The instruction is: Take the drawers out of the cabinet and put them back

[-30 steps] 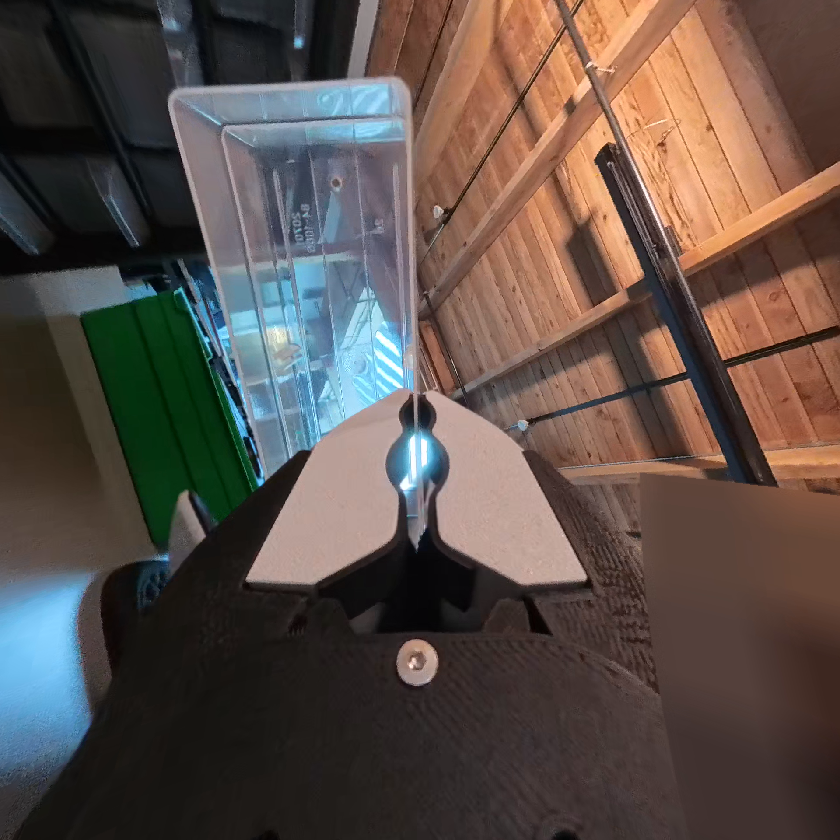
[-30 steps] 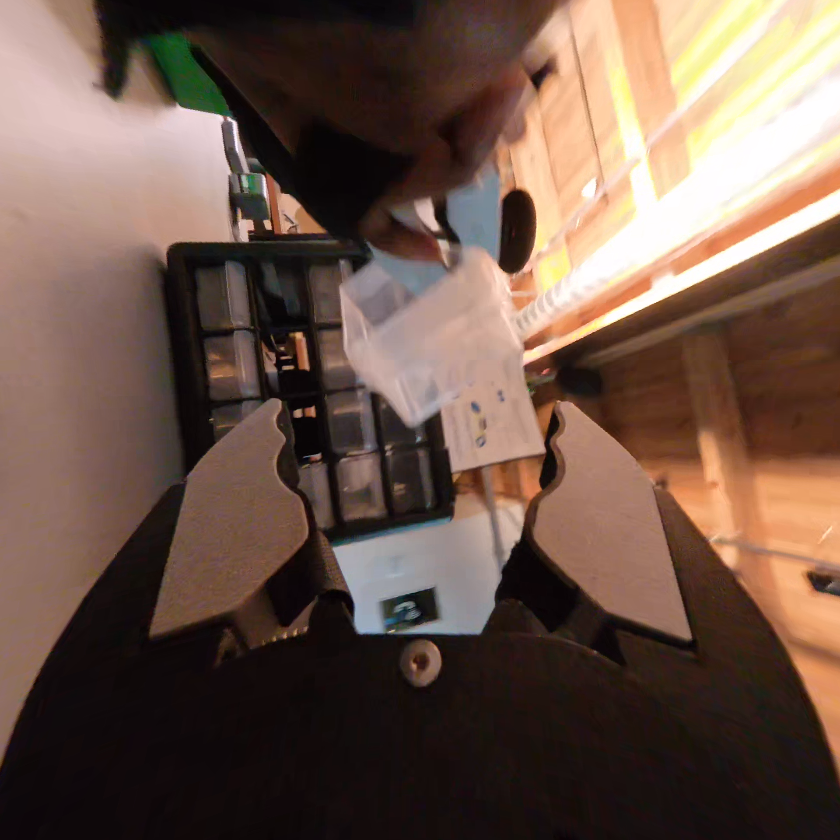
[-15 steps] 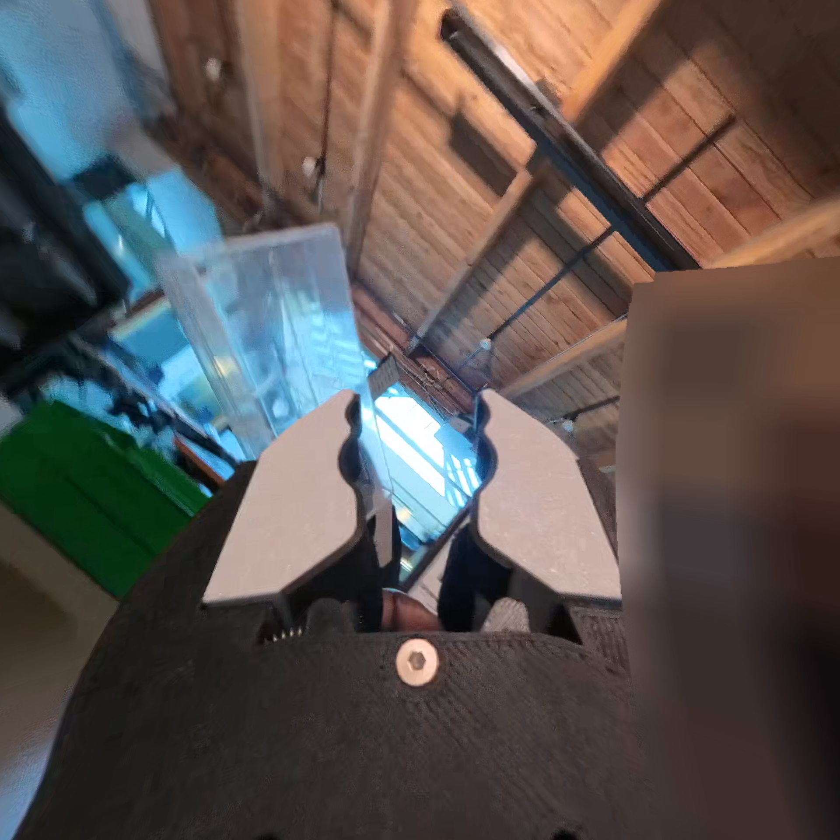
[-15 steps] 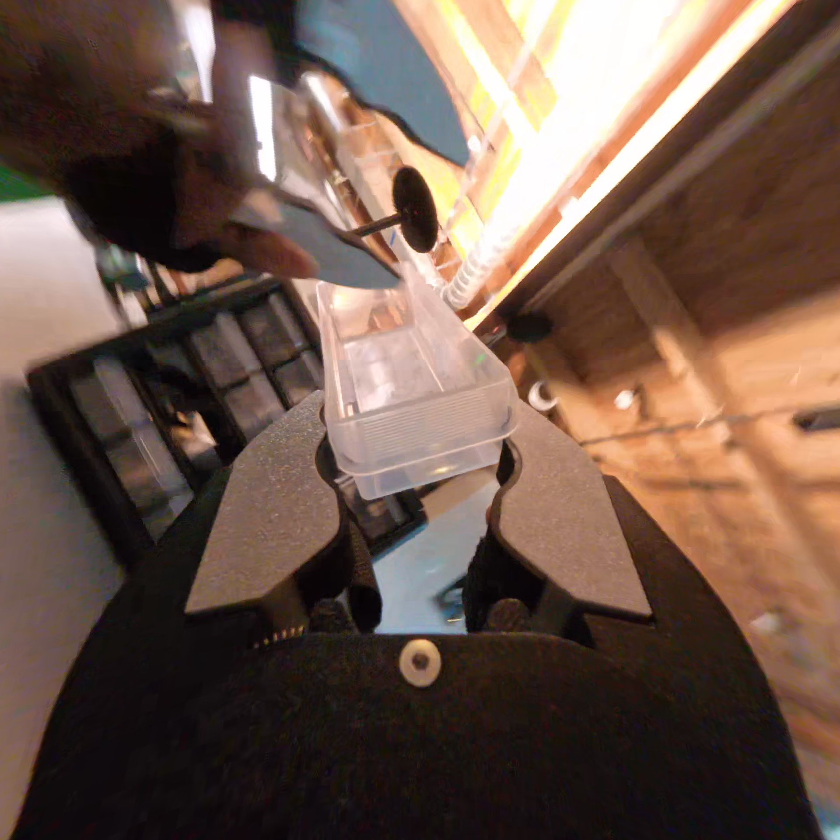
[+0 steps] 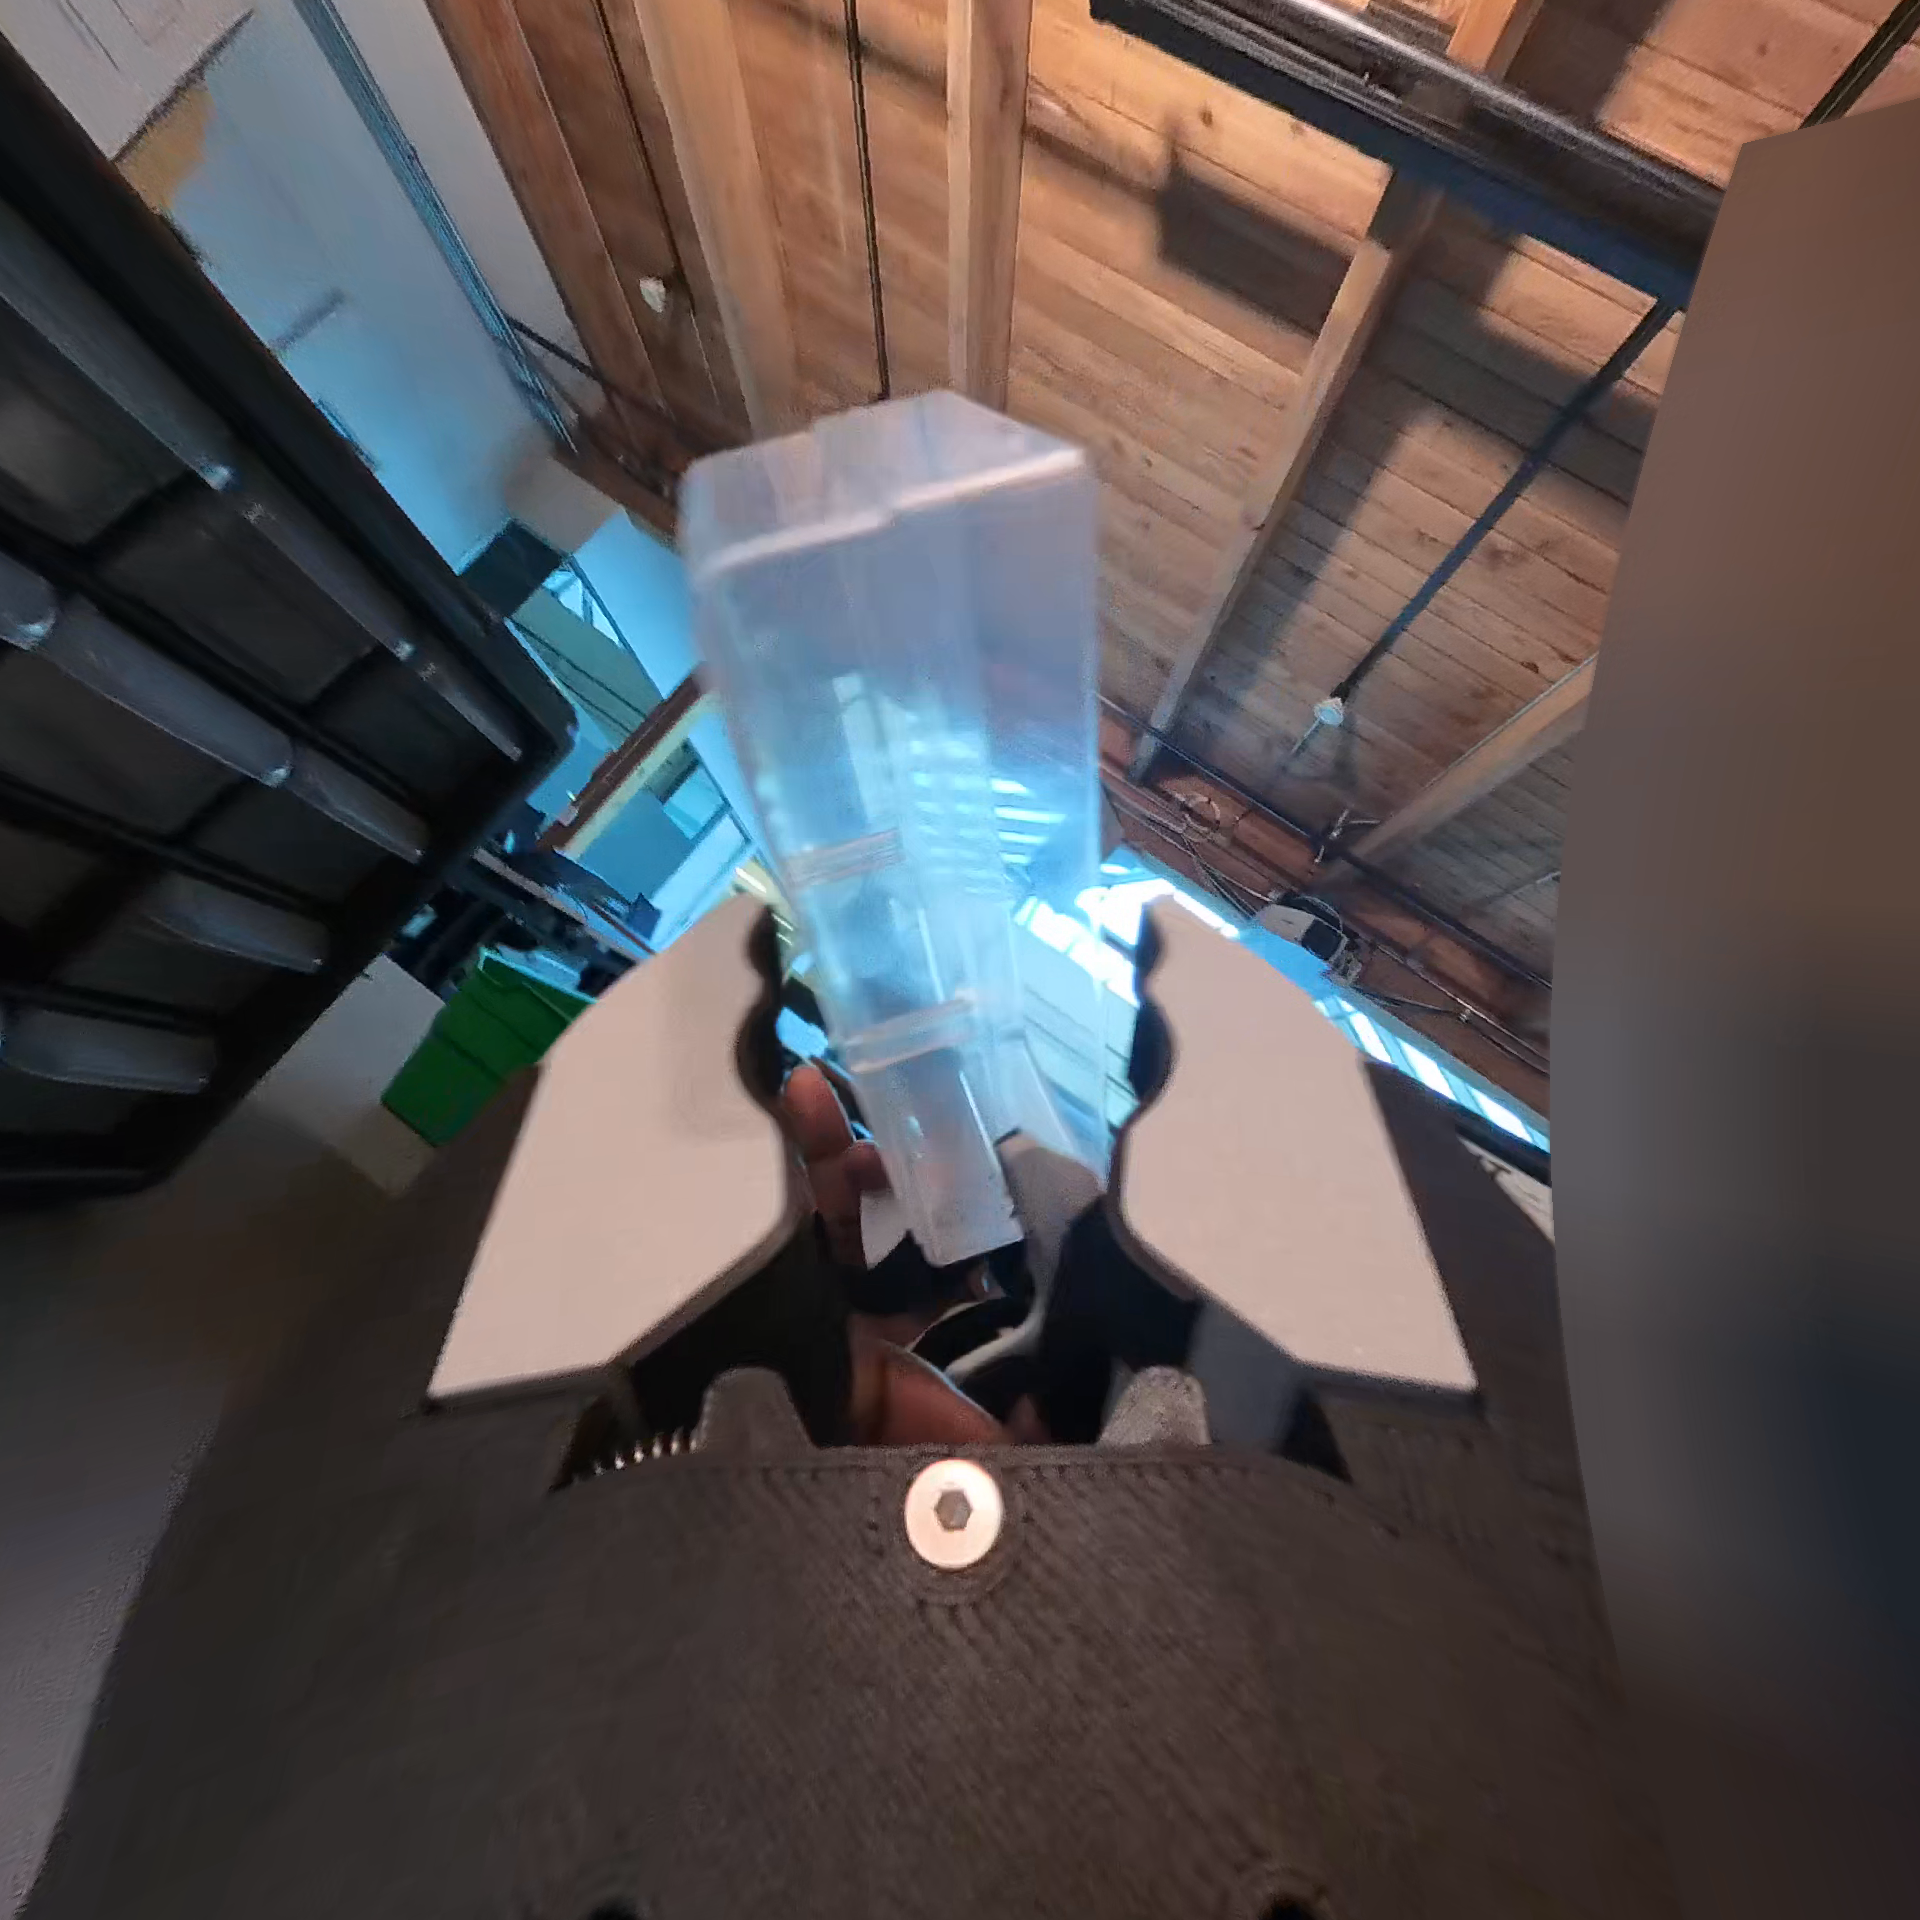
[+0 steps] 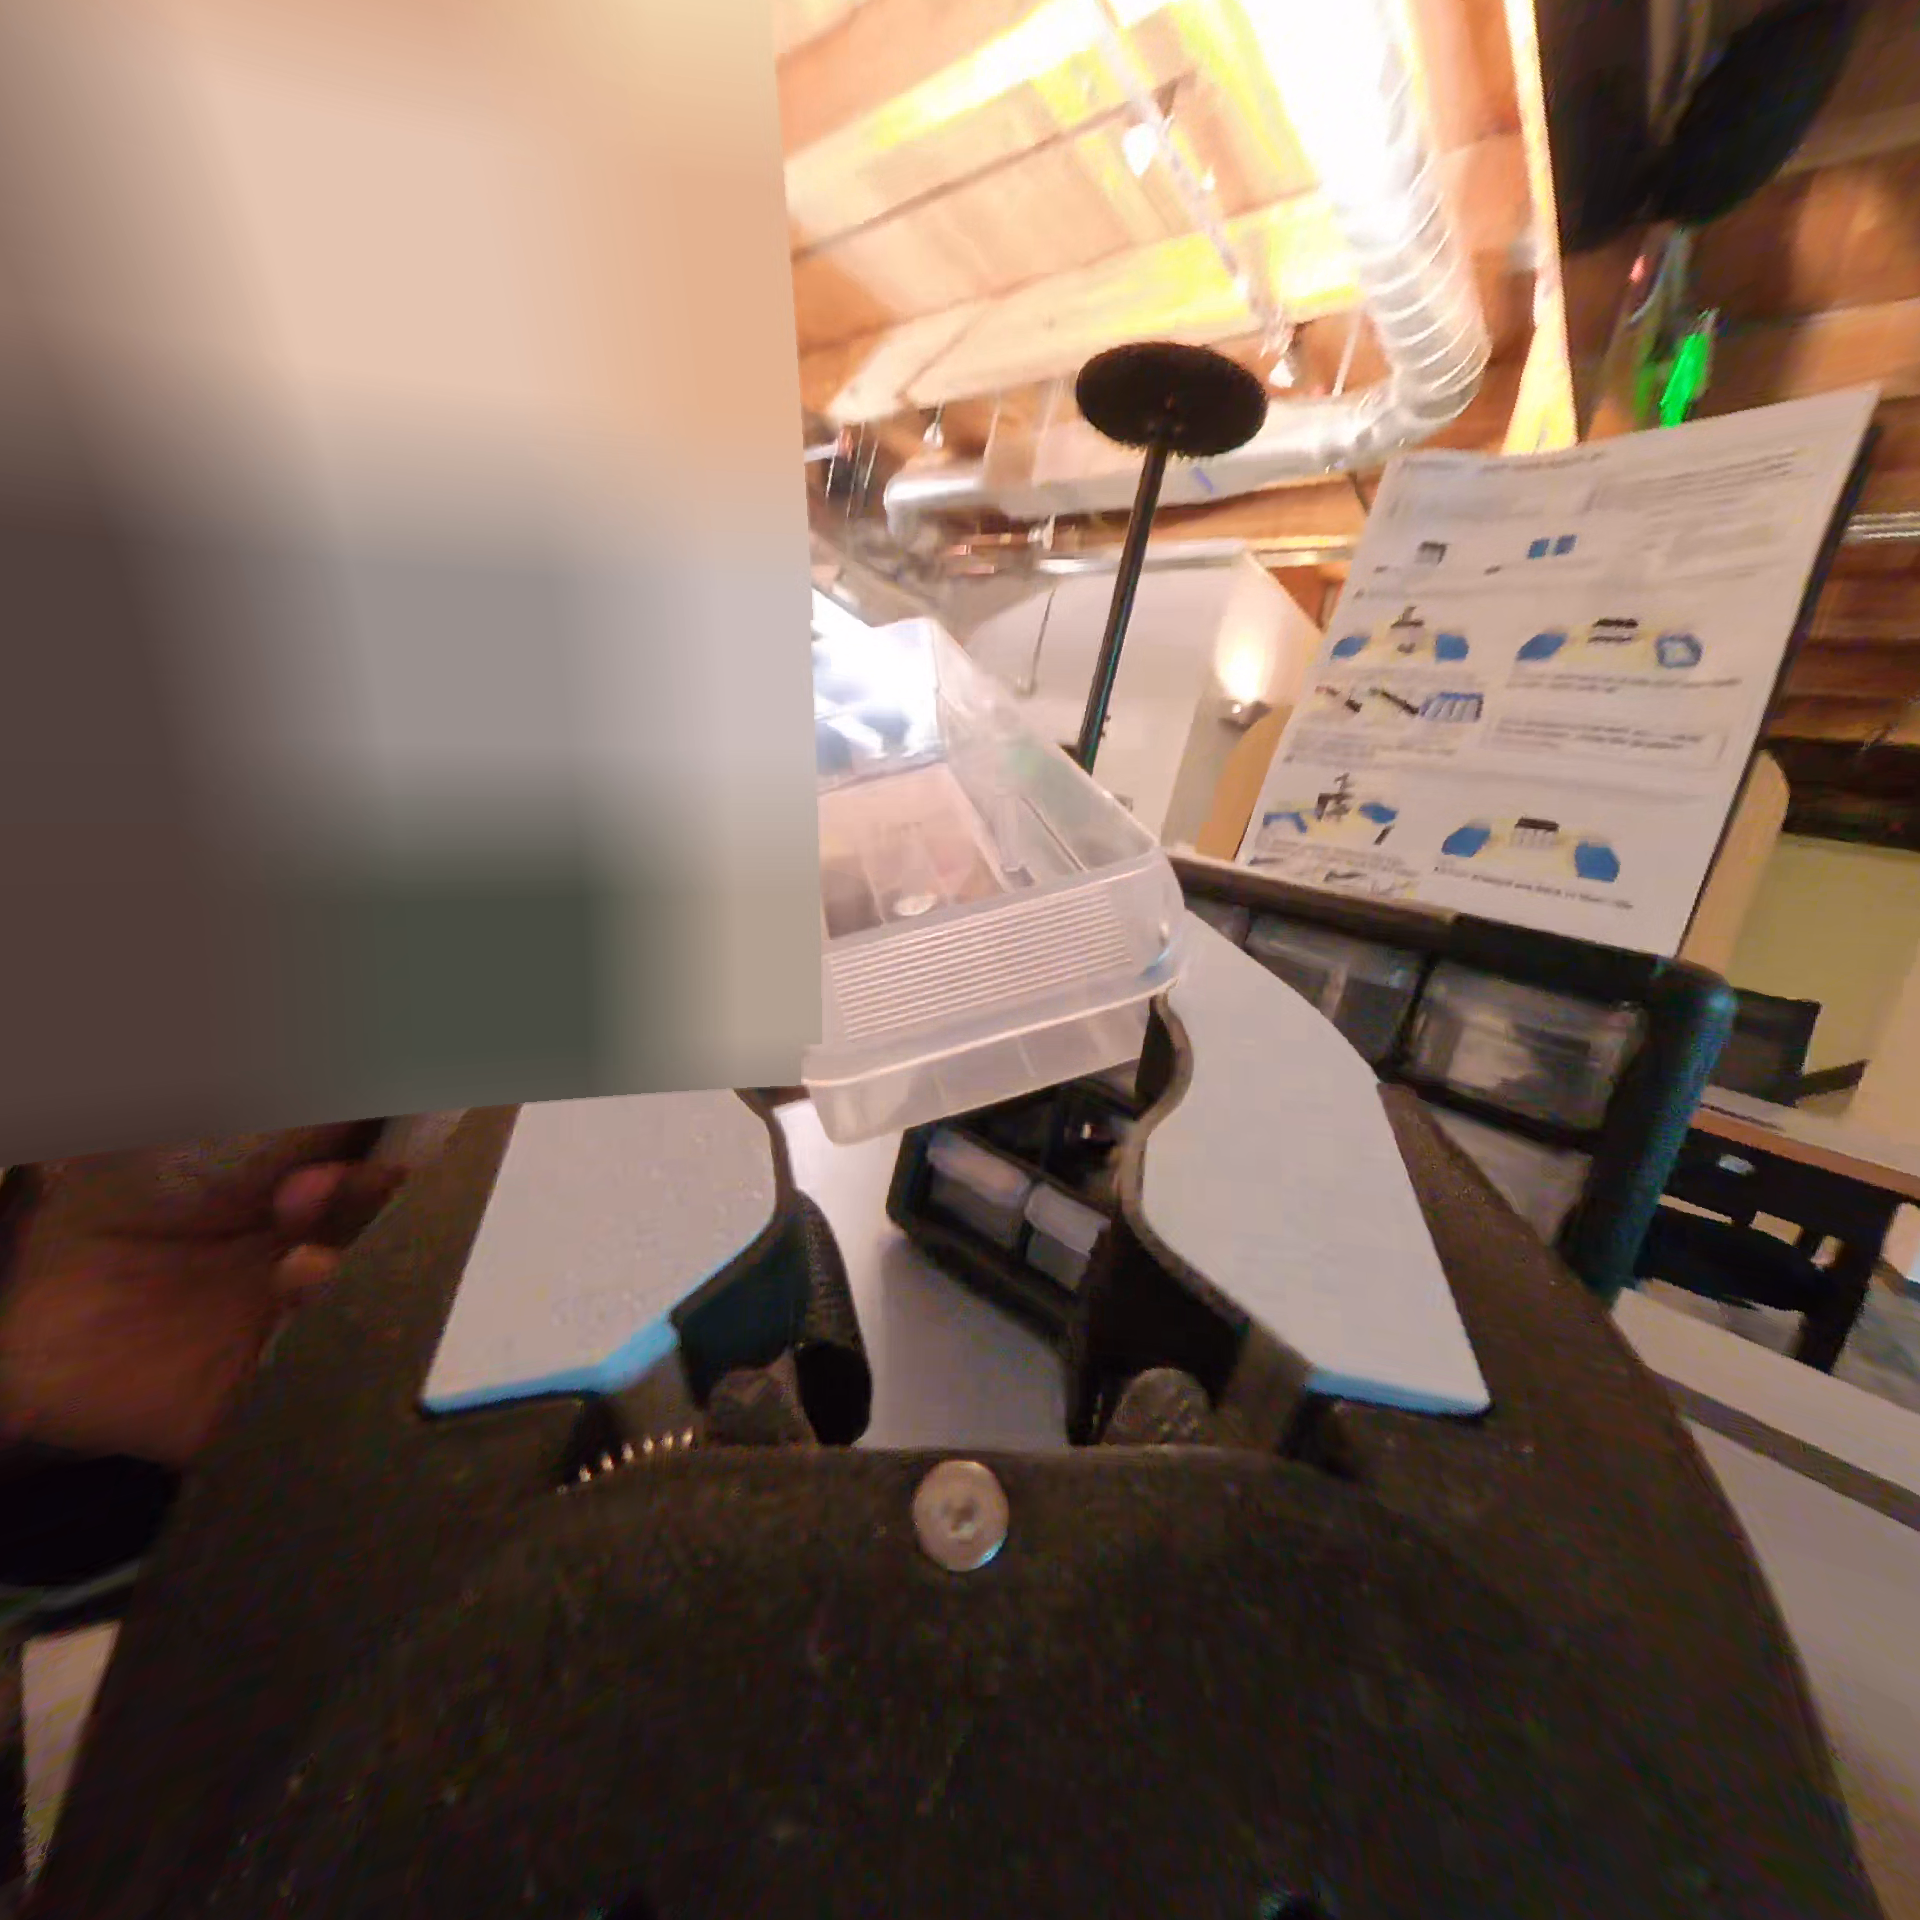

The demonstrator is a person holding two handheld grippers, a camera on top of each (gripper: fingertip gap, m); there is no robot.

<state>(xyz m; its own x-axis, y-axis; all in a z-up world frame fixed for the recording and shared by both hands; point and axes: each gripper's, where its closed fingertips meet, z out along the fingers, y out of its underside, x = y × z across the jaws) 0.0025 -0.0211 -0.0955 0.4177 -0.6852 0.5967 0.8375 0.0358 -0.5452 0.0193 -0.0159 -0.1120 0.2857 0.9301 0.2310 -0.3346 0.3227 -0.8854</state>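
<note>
Drawer update: the clear drawer [image 6: 987, 966] is out of the cabinet [image 6: 1558, 1039] and up in the air, tilted, with nothing under it. The right gripper [image 6: 966, 1060] has its fingers [image 6: 1278, 1174] spread about the drawer's width. The ribbed front end sits between the tips, with the finger at 3 o'clock pressed against the drawer's corner, so it looks clamped. The other side is partly hidden, though.

In the left wrist view, the left gripper [image 5: 951, 930] has its fingers [image 5: 644, 1164] well apart. The same drawer runs up through the gap toward 12 o'clock without touching either one, so that gripper holds nothing.

A person's hand [image 5: 831, 1143] shows just behind the drawer's near end. The black cabinet stands on the pale surface [image 6: 956, 1330], behind the right gripper from centre out to 3 o'clock, with small clear drawers in its slots.

An illustrated instruction sheet [image 6: 1558, 675] leans up behind it at 2 o'clock, and a black disc on a rod [image 6: 1171, 400] sticks up at 12. There's also a green bin [image 5: 468, 1049] at 9 o'clock in the left view.
</note>
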